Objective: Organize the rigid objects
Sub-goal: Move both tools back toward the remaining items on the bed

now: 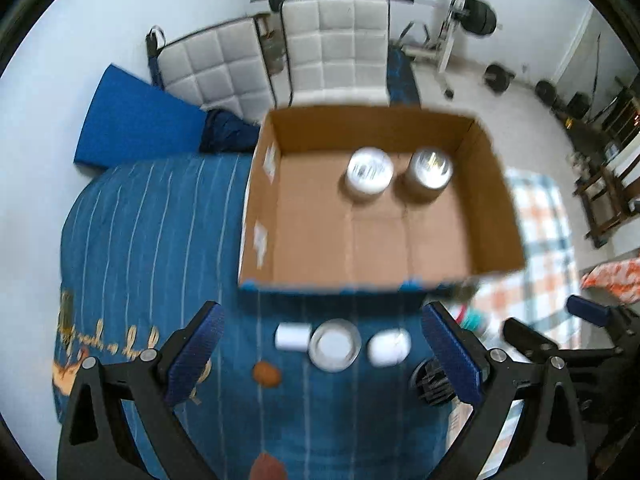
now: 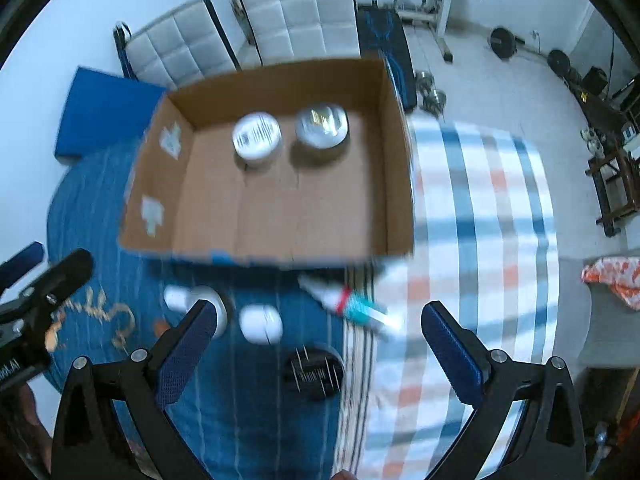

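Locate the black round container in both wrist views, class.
In the right wrist view the black round container lies on the blue cloth below the cardboard box; in the left view it sits beside the right finger.

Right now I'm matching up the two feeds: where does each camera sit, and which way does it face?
Left wrist: on the left claw, looking down over the cardboard box and small containers; its open blue fingers show, the right claw at the edge.
Right wrist: on the right claw, facing the same box, fingers open; left claw at the edge.
Shared: box and its two jars.
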{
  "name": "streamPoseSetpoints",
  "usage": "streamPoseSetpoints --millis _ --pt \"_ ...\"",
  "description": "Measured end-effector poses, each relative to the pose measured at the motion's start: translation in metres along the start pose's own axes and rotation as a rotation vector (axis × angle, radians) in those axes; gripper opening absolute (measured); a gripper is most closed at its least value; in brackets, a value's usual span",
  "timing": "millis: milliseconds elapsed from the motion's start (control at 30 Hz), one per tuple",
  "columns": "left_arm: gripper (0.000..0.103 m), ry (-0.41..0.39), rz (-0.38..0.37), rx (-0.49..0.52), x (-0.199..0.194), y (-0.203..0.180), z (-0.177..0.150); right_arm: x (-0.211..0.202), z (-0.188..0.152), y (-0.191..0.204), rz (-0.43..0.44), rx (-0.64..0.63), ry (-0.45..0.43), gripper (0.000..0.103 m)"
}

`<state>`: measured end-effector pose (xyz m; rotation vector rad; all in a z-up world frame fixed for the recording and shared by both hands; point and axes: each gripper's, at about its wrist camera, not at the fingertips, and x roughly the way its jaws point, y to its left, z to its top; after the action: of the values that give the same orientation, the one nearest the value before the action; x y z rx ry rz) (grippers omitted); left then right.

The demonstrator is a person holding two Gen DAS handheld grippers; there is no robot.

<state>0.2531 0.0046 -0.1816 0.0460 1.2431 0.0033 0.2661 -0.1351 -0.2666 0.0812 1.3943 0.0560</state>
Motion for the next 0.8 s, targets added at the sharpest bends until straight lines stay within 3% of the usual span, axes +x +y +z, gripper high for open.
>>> streamPoseSetpoints --millis 100,233,400,733,800 --pt "0.101 0.090 0.037 0.005 0.032 0.002 -0.031 0.036 -0.030 -0.007 -0.021 0.008 0.092 0.103" --pt "0.101 0.242 0.018 -0.031 0.085 0.008 -0.061 0.093 -0.062 -0.008 -0.010 0.043 0.224 0.103" --pt "0.101 0.327 -0.001 -0.069 0.127 0.010 -0.073 0.153 -0.088 -0.002 -0.013 0.077 0.323 0.103" --pt "0.100 0.443 -0.048 -0.142 0.192 0.000 -0.055 0.184 -0.102 -0.003 -0.017 0.163 0.375 0.090" --pt "0.093 0.466 -0.043 -0.155 0.203 -0.001 -0.054 0.183 -0.103 -0.003 -0.021 0.170 0.375 0.090"
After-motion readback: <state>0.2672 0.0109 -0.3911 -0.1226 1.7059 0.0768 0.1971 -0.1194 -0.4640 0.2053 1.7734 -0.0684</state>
